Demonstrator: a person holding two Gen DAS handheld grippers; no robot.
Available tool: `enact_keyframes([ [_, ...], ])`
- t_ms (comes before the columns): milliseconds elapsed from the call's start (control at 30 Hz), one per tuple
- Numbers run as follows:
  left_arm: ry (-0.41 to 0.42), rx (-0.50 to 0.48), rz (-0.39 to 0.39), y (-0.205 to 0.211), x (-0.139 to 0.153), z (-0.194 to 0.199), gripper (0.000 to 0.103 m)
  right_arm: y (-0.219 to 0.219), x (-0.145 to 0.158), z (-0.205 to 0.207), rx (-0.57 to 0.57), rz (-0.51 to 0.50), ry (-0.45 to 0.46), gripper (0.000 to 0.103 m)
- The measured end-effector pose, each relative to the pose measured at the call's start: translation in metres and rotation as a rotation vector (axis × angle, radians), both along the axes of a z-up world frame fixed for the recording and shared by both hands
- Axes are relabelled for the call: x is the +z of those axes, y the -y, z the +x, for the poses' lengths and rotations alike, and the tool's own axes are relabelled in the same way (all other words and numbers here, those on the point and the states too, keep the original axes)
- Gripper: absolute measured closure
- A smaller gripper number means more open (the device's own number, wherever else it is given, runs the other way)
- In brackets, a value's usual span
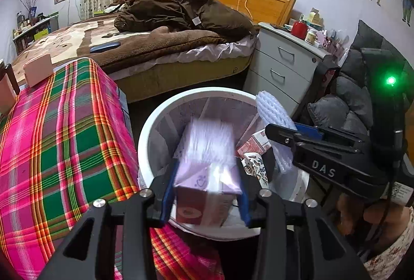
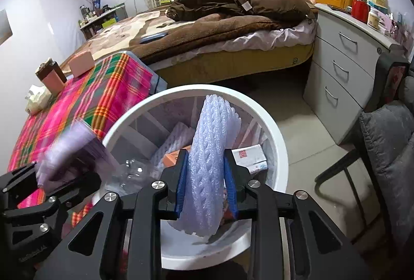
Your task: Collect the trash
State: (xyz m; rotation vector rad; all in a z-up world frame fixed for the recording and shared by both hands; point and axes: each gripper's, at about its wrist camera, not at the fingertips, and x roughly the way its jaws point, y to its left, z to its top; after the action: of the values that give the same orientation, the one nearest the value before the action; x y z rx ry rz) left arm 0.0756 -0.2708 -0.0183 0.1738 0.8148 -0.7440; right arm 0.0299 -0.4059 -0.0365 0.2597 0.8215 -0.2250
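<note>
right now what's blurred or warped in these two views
Left wrist view: the purple box between the left gripper fingers is motion-smeared; the room stays sharp. Right wrist view: the same box is a streak at left, the foam netting crisp. Both views bend the bed and walls, with dark corners.
</note>
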Motion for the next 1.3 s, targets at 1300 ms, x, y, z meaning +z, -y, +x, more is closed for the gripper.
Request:
enact_keyframes([
  [1300, 0.307, 0.345, 0.02, -0.119, 0.04, -0.08, 0.027, -0.081, 0.043, -0.084, 0.029, -0.087, 0.339, 0.039],
])
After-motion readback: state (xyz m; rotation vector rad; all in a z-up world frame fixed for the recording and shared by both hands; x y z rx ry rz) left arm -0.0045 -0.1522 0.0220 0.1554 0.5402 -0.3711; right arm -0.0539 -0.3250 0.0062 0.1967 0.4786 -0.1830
